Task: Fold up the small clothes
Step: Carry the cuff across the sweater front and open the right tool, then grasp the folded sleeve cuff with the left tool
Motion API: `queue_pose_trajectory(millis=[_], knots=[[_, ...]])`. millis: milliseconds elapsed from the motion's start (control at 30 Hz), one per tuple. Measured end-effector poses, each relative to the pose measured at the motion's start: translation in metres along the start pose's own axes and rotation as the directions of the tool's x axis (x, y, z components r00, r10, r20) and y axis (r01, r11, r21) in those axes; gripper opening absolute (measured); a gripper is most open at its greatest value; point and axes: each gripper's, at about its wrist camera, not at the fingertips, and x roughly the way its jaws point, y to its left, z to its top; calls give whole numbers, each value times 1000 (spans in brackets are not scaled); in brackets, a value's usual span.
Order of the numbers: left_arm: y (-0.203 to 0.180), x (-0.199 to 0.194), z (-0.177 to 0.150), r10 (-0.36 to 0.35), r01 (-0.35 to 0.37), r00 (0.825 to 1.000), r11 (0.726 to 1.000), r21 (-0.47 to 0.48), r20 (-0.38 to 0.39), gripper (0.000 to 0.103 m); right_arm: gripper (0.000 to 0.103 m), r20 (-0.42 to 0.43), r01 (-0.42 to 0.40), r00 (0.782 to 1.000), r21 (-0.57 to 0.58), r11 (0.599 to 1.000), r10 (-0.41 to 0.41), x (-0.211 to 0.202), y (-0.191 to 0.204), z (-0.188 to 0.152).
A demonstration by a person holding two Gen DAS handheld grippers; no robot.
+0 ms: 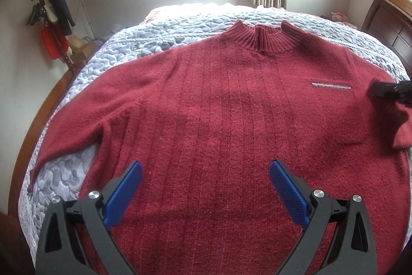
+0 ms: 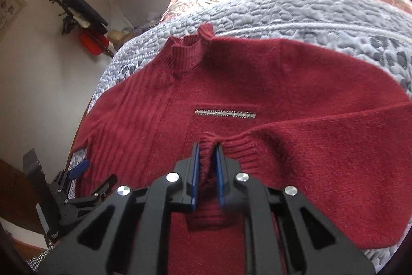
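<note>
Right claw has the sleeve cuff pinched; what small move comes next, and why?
Probably carry the cuff further across the sweater chest and lay it flat: the right claw holds it lifted over the body, while the left claw hovers open.

a: where's the left gripper (image 1: 206, 170)?
b: low and level, its two blue fingers (image 1: 126, 195) spread wide with nothing between them.
a: and the right gripper (image 2: 207, 153)?
b: its blue fingers (image 2: 195, 172) are drawn nearly together, pinching a ribbed red cuff (image 2: 206, 159).
a: do they touch each other?
b: no, well apart; from the right wrist the left one shows low at the left edge.
</note>
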Motion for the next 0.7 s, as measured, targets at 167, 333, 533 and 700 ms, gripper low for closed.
queue_pose_trajectory(millis=[167,333,533,700], knots=[[-16,3,0,-38,38,999,999,24,-17,99,43,27,-41,999,4,999,40,-16,-2,-13],[-57,0,8,-161,164,985,985,53,-55,99,43,136,50,989,25,998,-53,-71,-31,-30],[-128,2,23,-269,276,959,958,82,-94,99,43,166,163,969,113,980,-181,-115,-89,-66],[-169,18,31,-311,321,935,946,36,-169,95,44,153,194,964,155,969,-217,-128,-125,-89]])
